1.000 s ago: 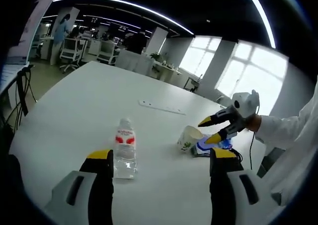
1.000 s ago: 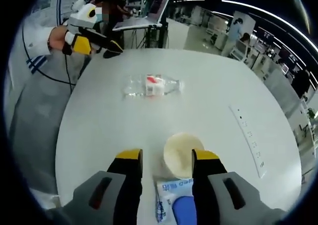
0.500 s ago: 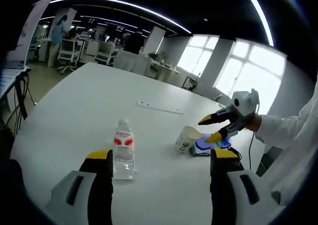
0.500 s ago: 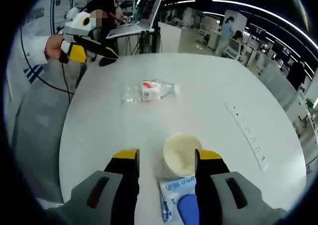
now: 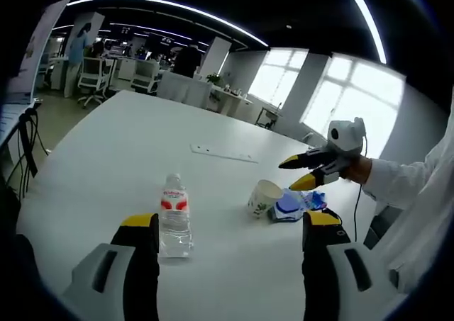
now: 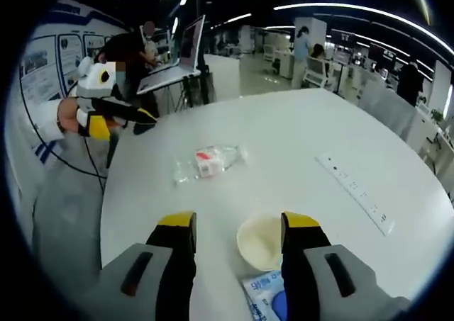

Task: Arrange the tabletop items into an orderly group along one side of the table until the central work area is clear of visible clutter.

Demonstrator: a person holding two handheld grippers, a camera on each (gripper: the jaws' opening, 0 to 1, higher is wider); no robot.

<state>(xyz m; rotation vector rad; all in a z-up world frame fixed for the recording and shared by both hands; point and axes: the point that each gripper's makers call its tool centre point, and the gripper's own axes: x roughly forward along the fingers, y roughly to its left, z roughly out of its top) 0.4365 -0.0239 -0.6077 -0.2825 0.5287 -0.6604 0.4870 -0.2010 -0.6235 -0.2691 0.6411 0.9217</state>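
Your left gripper (image 5: 225,225) hangs with jaws wide and empty over the white table (image 5: 106,165), the water bottle (image 5: 174,213) lying just beyond its left jaw; your right gripper (image 6: 236,225) is equally wide, above the tipped paper cup (image 6: 259,241) and blue-printed packet (image 6: 267,295); a power strip (image 6: 353,190) lies farther off.

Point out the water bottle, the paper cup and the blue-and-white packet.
water bottle (image 5: 174,218): left gripper view, on its red label.
paper cup (image 6: 261,241): right gripper view, inside its open mouth.
blue-and-white packet (image 5: 291,206): left gripper view, on its blue middle.
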